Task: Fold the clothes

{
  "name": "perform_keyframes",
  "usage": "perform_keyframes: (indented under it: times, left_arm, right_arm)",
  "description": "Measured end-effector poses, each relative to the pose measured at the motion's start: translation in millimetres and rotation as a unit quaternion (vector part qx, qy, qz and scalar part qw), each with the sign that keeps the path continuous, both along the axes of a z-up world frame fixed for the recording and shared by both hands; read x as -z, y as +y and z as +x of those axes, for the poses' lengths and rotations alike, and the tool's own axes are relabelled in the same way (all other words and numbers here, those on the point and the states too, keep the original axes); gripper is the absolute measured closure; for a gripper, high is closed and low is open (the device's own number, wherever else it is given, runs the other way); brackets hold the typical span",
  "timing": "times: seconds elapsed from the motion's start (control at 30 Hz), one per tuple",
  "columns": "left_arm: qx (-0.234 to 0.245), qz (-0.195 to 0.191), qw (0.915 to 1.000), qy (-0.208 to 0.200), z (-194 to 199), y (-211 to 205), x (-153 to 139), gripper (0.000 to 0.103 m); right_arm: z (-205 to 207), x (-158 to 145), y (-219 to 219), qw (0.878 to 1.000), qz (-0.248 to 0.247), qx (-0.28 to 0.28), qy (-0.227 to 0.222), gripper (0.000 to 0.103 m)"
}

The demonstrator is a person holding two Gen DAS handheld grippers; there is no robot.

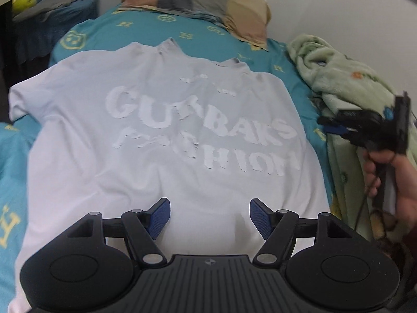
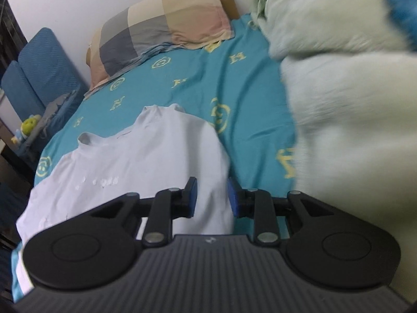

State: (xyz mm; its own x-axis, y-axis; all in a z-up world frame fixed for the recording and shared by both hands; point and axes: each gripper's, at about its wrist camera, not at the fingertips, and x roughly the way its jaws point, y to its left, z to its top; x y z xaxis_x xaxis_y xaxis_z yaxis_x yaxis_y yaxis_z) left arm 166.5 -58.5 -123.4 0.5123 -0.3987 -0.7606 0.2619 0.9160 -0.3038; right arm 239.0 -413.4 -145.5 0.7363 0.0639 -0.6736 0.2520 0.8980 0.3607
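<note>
A pale lilac T-shirt (image 1: 161, 135) with white raised lettering lies flat on the teal bed sheet (image 1: 213, 39), collar toward the pillow. My left gripper (image 1: 209, 217) is open and empty, hovering over the shirt's lower middle. My right gripper (image 2: 211, 198) is open and empty, above the shirt's right edge (image 2: 156, 156); its jaws stand a moderate gap apart. The right gripper also shows in the left wrist view (image 1: 375, 125), held in a hand to the right of the shirt over the blanket.
A checked pillow (image 1: 198, 2) lies at the bed's head against the white wall. A crumpled pale green blanket (image 1: 346, 78) fills the bed's right side (image 2: 338, 104). A blue chair (image 2: 44, 70) with a yellow-green plush toy (image 2: 30, 125) stands left of the bed.
</note>
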Motion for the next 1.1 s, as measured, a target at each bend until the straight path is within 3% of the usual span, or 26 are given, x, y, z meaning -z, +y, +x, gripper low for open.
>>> perform_keyframes:
  times: [0.03, 0.1, 0.27, 0.33, 0.37, 0.4, 0.5, 0.63, 0.77, 0.9, 0.97, 1.03, 1.1]
  left_arm:
    - [0.006, -0.006, 1.0, 0.0, 7, -2, 14, 0.033]
    - [0.001, -0.023, 0.9997, 0.01, 14, 4, 30, 0.033]
    - [-0.009, -0.056, 0.9981, 0.025, 27, 18, 47, 0.034]
    - [-0.015, -0.068, 0.9973, 0.022, 27, 22, 43, 0.034]
    - [-0.018, -0.075, 0.9968, 0.021, 27, 25, 42, 0.034]
    - [-0.023, -0.082, 0.9962, 0.019, 26, 29, 37, 0.036]
    - [-0.048, -0.103, 0.9936, 0.001, 22, 42, 25, 0.037]
    - [-0.077, -0.133, 0.9875, -0.033, 17, 61, 6, 0.037]
    - [-0.094, -0.146, 0.9837, -0.046, 16, 72, 2, 0.037]
    - [-0.104, -0.144, 0.9832, -0.04, 18, 76, 8, 0.037]
    - [-0.107, -0.144, 0.9832, -0.036, 18, 78, 10, 0.037]
    - [-0.107, -0.146, 0.9829, -0.031, 18, 78, 11, 0.037]
    - [-0.105, -0.147, 0.9831, -0.03, 18, 77, 11, 0.037]
  right_arm:
    - [7, 7, 1, 1.0, 0.007, -0.002, 0.003, 0.066]
    - [18, 20, 4, 1.0, 0.011, -0.006, 0.007, 0.043]
    - [32, 41, 13, 1.0, -0.003, -0.017, 0.014, 0.042]
    - [34, 47, 15, 1.0, -0.007, -0.017, 0.013, 0.058]
    - [35, 50, 16, 1.0, -0.009, -0.017, 0.012, 0.086]
    - [35, 45, 21, 0.999, -0.026, -0.017, 0.005, 0.094]
    - [30, 19, 51, 0.994, -0.092, -0.033, -0.048, 0.094]
    - [22, -16, 116, 0.978, -0.139, -0.105, -0.114, 0.095]
    - [19, -12, 187, 0.962, -0.157, -0.193, -0.115, 0.094]
    - [19, 14, 219, 0.953, -0.157, -0.247, -0.074, 0.092]
    - [15, 14, 215, 0.955, -0.135, -0.258, -0.064, 0.088]
    - [10, 5, 201, 0.961, -0.088, -0.252, -0.069, 0.078]
    - [4, -12, 183, 0.967, -0.032, -0.234, -0.094, 0.047]
